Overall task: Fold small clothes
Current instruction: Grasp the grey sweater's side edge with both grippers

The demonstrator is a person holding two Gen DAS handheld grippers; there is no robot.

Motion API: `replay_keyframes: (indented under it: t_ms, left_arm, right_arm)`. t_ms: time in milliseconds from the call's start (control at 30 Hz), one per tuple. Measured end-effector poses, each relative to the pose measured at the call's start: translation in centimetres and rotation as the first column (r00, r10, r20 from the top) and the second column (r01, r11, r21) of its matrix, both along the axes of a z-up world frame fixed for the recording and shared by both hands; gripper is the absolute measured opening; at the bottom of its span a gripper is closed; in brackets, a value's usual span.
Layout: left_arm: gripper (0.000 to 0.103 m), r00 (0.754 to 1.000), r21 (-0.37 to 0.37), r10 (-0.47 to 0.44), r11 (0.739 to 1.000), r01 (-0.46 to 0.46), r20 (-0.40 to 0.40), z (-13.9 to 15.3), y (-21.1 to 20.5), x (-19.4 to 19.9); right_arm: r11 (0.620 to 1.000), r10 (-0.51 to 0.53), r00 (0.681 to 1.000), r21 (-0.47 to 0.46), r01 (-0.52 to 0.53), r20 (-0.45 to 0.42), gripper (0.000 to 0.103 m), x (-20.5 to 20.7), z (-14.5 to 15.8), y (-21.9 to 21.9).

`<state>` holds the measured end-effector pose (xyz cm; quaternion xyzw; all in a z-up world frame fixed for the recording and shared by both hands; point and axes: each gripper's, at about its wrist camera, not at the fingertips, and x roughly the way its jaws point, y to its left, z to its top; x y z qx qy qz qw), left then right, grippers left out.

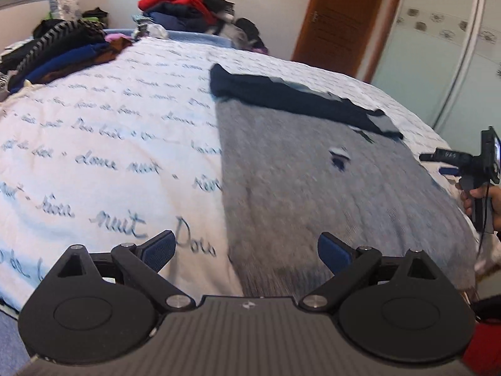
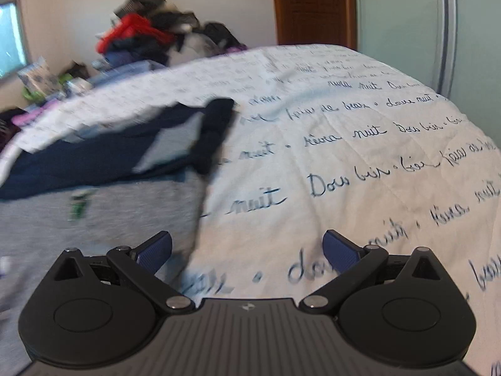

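A grey knit garment (image 1: 328, 194) with a navy blue band (image 1: 281, 94) along its far edge lies flat on the bed. My left gripper (image 1: 247, 250) is open and empty, hovering over the garment's near left edge. My right gripper (image 2: 247, 249) is open and empty, above the garment's right edge (image 2: 103, 219), where the navy part (image 2: 109, 153) lies folded over. The right gripper also shows in the left wrist view (image 1: 463, 166), held in a hand at the garment's right side.
The bed has a white cover with blue script (image 1: 94, 144). Piles of clothes lie at its far left (image 1: 62, 50) and far end (image 1: 188, 6). A wooden door (image 1: 344, 15) and a pale sliding door (image 1: 438, 62) stand behind the bed.
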<state>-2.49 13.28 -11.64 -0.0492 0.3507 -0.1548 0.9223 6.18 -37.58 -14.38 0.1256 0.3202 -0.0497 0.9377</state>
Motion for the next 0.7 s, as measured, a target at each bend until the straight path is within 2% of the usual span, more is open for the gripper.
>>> replay_keyframes:
  t_ms: [67, 133, 167, 267, 367, 533, 600, 700]
  left_arm:
    - [0.096, 0.999, -0.019, -0.041, 0.999, 0.040, -0.012, -0.5, 0.0, -0.6]
    - [0.096, 0.997, -0.025, -0.076, 0.997, 0.075, -0.021, -1.0, -0.2, -1.1]
    - [0.096, 0.995, -0.022, -0.094, 0.995, 0.093, -0.026, -1.2, -0.4, -1.3]
    - [0.096, 0.990, -0.012, -0.135, 0.991, 0.135, -0.026, -1.6, -0.6, -1.7]
    - [0.096, 0.988, -0.059, -0.151, 0.987, 0.149, -0.034, -1.9, -0.3, -1.6]
    - [0.094, 0.988, -0.097, -0.133, 0.987, 0.126, -0.073, -2.9, -0.1, -1.2]
    - [0.090, 0.988, -0.082, -0.141, 0.987, 0.135, -0.065, -2.8, -0.3, -1.5]
    - [0.088, 0.985, -0.081, -0.157, 0.985, 0.152, -0.064, -3.0, -0.6, -1.5]
  right_arm:
    - [0.993, 0.103, 0.991, 0.048, -0.108, 0.088, 0.103, -3.8, 1.3, 0.4]
    - [0.977, 0.192, 0.973, 0.074, -0.202, 0.129, 0.103, -7.5, 2.2, 0.8]
    - [0.968, 0.224, 0.967, 0.087, -0.235, 0.124, 0.103, -9.1, 2.5, 1.0]
    - [0.936, 0.303, 0.952, 0.177, -0.305, 0.037, 0.103, -12.6, 2.0, 1.0]
    - [0.874, 0.395, 0.918, 0.304, -0.380, 0.012, 0.103, -15.3, 0.4, 1.2]
    - [0.854, 0.421, 0.907, 0.336, -0.397, 0.001, 0.103, -17.5, 0.3, 1.9]
    - [0.830, 0.451, 0.892, 0.369, -0.419, -0.001, 0.099, -18.0, 0.2, 2.3]
    - [0.797, 0.497, 0.867, 0.408, -0.446, -0.023, 0.086, -18.7, -0.6, 3.4]
